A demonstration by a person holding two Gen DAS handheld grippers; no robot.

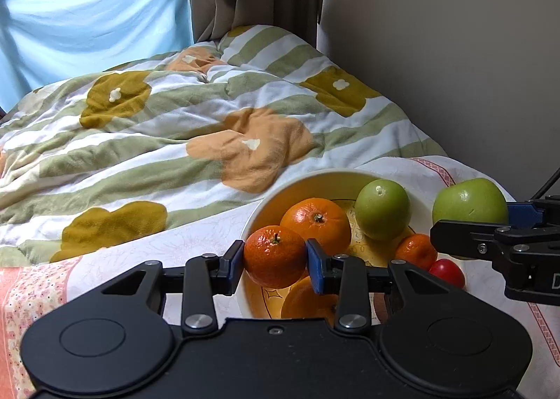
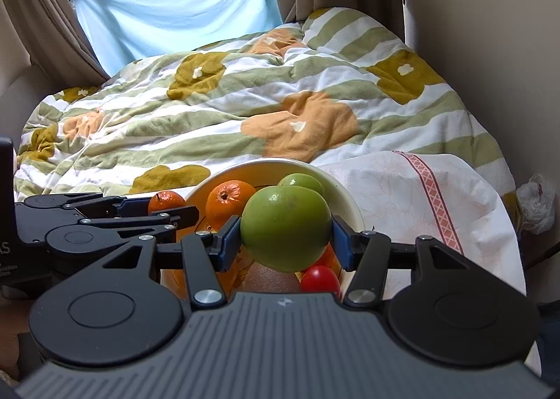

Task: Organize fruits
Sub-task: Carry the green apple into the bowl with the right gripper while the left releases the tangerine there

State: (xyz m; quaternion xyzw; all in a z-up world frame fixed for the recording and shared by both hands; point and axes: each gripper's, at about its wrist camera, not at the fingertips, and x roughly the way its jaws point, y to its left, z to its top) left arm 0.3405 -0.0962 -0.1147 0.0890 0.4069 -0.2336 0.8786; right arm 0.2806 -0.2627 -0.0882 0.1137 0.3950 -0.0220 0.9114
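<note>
the left gripper (image 1: 274, 257) squeezes a small orange (image 1: 274, 256) over the bowl (image 1: 315, 179); the right gripper (image 2: 285, 234) squeezes a green apple (image 2: 285, 228), maybe just above the bowl.

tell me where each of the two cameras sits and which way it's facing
Left wrist: on the left gripper, facing the bed; it holds a tangerine above the bowl; the right gripper shows at right.
Right wrist: on the right gripper, facing the bed; it holds a green apple; the left gripper shows at left.
Shared: bowl, floral quilt, both held fruits.
</note>
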